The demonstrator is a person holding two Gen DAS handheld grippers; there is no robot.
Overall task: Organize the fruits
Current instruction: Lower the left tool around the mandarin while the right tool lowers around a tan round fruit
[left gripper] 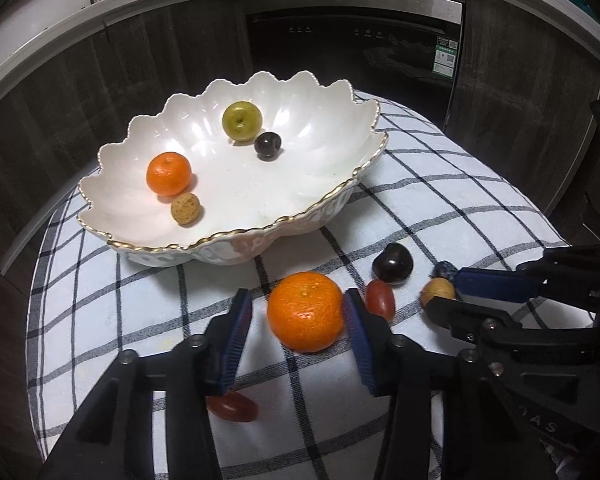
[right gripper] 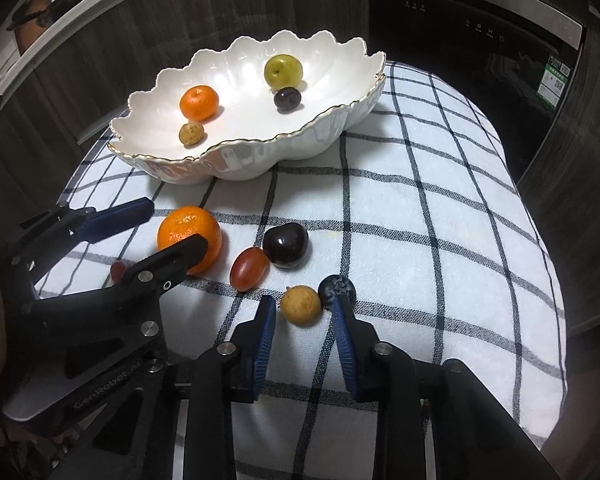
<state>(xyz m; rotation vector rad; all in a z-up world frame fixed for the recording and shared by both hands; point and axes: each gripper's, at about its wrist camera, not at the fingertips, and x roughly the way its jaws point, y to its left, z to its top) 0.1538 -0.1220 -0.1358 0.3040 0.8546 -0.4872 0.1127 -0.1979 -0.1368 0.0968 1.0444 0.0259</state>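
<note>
I'm looking at a job roughly half done. Four fruits are sitting in the white bowl (left gripper: 236, 184): an orange, a green fruit, a dark one, a small tan one. Six are waiting on the checked cloth (right gripper: 420, 216). My left gripper (left gripper: 296, 316) is straddling the big orange (left gripper: 306, 311), right pad touching, left pad apart, so not gripping. My right gripper (right gripper: 304, 316) is bracketing the small tan fruit (right gripper: 301, 305), pads not pressing. The blueberry (right gripper: 337, 289), dark plum (right gripper: 286, 245) and two red tomatoes are lying nearby.
</note>
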